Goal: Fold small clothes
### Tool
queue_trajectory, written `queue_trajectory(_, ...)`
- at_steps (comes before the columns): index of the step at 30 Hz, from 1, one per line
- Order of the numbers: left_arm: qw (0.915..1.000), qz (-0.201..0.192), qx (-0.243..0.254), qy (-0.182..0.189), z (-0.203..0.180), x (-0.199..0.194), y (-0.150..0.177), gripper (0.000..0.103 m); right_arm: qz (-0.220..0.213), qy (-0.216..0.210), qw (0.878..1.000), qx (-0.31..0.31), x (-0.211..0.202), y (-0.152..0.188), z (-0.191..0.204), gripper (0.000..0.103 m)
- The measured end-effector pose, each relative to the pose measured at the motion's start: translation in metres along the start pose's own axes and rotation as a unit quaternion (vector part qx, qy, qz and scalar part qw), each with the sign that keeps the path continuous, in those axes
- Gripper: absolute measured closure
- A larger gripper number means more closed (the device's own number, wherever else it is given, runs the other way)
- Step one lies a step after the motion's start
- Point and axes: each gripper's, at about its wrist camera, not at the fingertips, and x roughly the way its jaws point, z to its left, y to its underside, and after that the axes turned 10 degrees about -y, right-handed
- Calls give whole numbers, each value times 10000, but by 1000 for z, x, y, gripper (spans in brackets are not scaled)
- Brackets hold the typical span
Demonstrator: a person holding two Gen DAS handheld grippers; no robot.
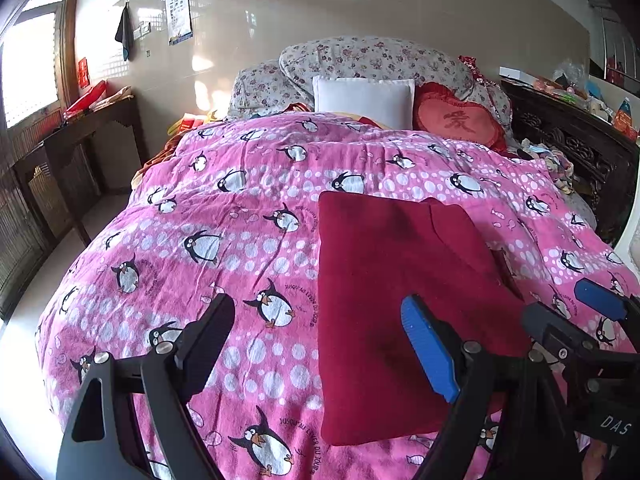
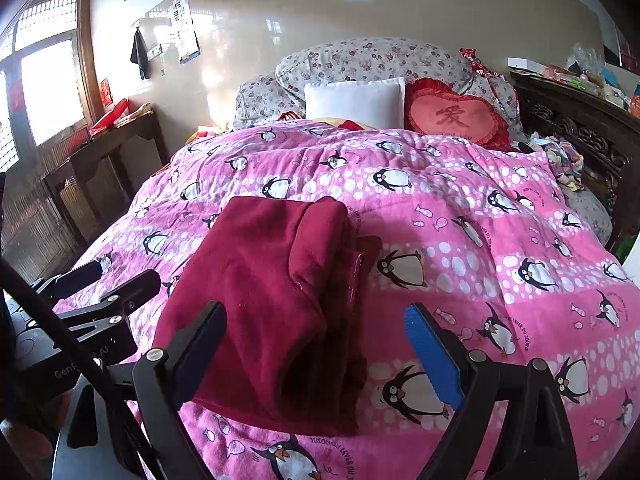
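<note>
Already folded, dark red fleece garment (image 1: 384, 300) lies flat on pink penguin-print quilt (image 1: 240, 240), just ahead of both grippers. Left gripper (image 1: 320, 344) spread wide, empty, hovering over garment's near-left edge; right gripper (image 2: 316, 352) likewise spread, empty, over near end. Fabric looks soft, light, limp, plush; best pinched at layered near corner, likely to sag.

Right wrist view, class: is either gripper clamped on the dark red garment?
No. The right gripper and left gripper are both open, and the dark red garment lies free on the penguin quilt.
</note>
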Motion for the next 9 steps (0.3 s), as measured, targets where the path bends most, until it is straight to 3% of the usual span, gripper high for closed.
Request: queue_trajectory(9, 10000, -45, -44, -21, 6, 5, -1, 18, 49, 0, 10000, 13, 3, 1, -1, 10)
